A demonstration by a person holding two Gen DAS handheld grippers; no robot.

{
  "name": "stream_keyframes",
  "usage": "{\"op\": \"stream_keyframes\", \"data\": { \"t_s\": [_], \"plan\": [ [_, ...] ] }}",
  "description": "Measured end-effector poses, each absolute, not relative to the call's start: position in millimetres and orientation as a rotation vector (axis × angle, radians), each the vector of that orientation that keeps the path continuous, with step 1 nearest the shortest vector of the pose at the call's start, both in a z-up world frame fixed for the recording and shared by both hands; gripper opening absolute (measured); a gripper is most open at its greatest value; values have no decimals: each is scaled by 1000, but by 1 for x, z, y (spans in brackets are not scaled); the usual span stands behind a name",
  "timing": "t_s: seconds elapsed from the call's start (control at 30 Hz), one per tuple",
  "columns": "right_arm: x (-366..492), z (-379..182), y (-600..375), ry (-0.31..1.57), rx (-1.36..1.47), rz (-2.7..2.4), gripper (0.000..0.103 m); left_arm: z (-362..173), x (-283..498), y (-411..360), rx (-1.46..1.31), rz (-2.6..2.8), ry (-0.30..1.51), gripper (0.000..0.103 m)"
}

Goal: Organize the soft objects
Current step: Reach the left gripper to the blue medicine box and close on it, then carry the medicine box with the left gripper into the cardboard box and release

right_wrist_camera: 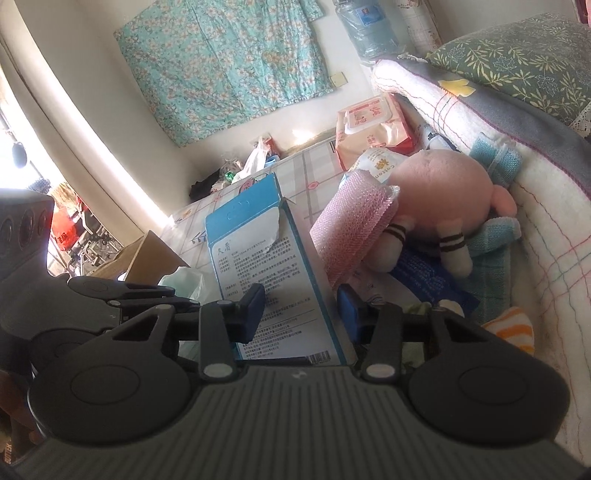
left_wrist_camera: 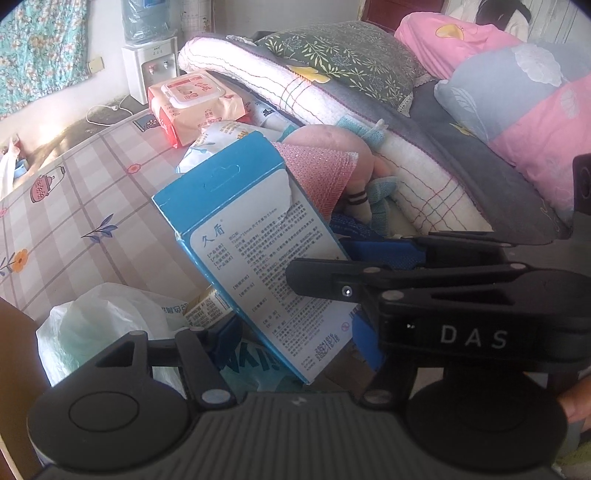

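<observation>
1 white water dispenser (left_wrist_camera: 149, 74) stands against the wall and carries 1 blue bottle (left_wrist_camera: 147, 18). 1 white cable (left_wrist_camera: 103, 110) lies on the floor beside it. 1 turquoise floral cloth (right_wrist_camera: 229, 62) hangs flat on the wall. 1 wall socket (right_wrist_camera: 338, 79) sits just beside the cloth's lower corner. 1 open cardboard carton (right_wrist_camera: 147, 254) stands next to the bed.

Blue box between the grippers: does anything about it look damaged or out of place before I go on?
Yes. The blue box has its top flap torn, with a ragged white edge where card is ripped away. It is a stiff carton among soft things, leaning tilted against the pink mesh cloth beside the plush doll.
</observation>
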State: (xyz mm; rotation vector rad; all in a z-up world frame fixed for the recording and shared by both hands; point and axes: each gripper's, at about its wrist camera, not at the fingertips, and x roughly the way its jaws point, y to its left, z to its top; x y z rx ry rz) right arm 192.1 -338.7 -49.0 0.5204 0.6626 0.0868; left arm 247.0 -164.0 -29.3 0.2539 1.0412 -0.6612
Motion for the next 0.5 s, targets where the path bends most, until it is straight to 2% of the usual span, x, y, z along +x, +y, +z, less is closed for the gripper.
{"op": "stream_keyframes", "data": {
  "t_s": [0.5],
  "plan": [
    [132,22,-295,572,483,158,42,42,177,-125,216,-626,886,68]
  ]
}}
